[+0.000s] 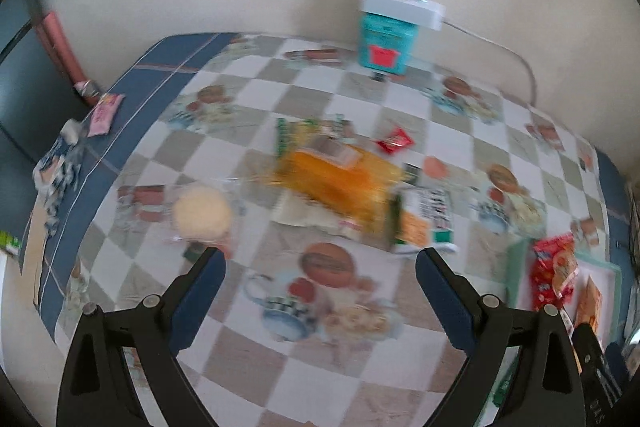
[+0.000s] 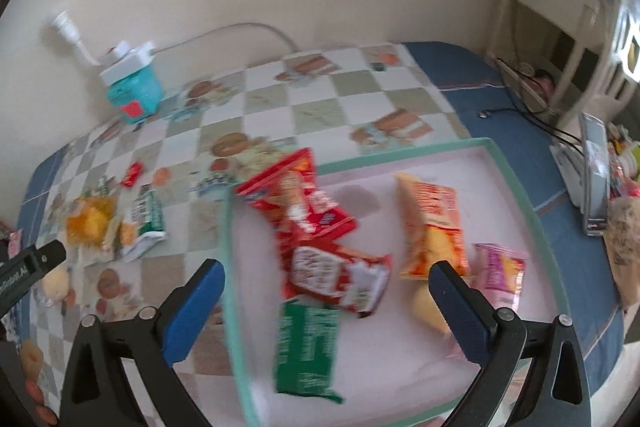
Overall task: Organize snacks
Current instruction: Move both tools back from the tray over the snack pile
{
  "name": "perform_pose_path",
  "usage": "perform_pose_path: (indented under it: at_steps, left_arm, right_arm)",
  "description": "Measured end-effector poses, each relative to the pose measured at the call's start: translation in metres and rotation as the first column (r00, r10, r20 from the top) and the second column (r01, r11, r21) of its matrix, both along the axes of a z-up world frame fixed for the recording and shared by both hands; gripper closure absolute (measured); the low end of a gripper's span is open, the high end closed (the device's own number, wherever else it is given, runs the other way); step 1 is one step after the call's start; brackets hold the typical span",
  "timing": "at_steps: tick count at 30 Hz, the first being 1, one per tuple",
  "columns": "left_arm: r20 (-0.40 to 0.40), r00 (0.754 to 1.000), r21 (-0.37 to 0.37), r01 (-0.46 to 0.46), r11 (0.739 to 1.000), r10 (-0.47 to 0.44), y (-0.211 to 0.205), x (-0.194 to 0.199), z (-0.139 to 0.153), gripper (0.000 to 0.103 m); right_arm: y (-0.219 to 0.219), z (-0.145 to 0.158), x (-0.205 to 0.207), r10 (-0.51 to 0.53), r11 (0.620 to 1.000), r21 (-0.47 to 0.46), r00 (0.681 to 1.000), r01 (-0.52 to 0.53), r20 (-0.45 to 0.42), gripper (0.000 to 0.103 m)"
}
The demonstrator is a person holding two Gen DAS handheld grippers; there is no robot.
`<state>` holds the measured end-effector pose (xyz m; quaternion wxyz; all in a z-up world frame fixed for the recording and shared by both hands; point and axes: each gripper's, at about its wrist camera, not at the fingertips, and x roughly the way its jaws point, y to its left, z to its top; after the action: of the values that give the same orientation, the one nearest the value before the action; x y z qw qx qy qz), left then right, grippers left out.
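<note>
My left gripper (image 1: 320,263) is open and empty above the checked tablecloth. Ahead of it lie an orange snack bag (image 1: 340,179), a green and white packet (image 1: 428,223), a small red packet (image 1: 394,141) and a round pale bun in clear wrap (image 1: 202,213). My right gripper (image 2: 326,275) is open and empty over a pink tray with a teal rim (image 2: 230,247). In the tray lie red snack bags (image 2: 308,211), a green packet (image 2: 306,347), an orange bag (image 2: 434,223) and a pink packet (image 2: 500,273).
A teal box with a white power strip on top (image 1: 386,41) stands at the back by the wall. A pink packet (image 1: 105,113) and crumpled wrappers (image 1: 60,163) lie on the table's left edge. A white chair (image 2: 568,39) and cables stand to the right.
</note>
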<state>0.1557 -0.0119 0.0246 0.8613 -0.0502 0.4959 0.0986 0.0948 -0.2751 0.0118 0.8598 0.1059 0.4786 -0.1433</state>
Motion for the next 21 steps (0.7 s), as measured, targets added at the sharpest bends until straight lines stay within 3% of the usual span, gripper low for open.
perform_pose_path:
  at_steps: [4, 7, 21]
  left_arm:
    - [0.003, 0.996, -0.004, -0.085, 0.996, 0.085, 0.033, -0.003, 0.000, 0.007]
    - [0.004, 0.991, -0.015, -0.136, 0.991, 0.137, 0.057, -0.006, 0.000, 0.007]
    - [0.015, 0.967, -0.031, -0.255, 0.967, 0.255, 0.123, -0.022, 0.003, 0.007]
  right_arm:
    - [0.018, 0.002, 0.003, 0.037, 0.998, 0.056, 0.999, -0.038, 0.017, 0.000]
    - [0.035, 0.003, 0.008, 0.068, 0.997, 0.042, 0.998, -0.069, 0.018, 0.000]
    - [0.104, 0.000, 0.018, 0.204, 0.978, 0.037, 0.979, -0.205, 0.020, 0.000]
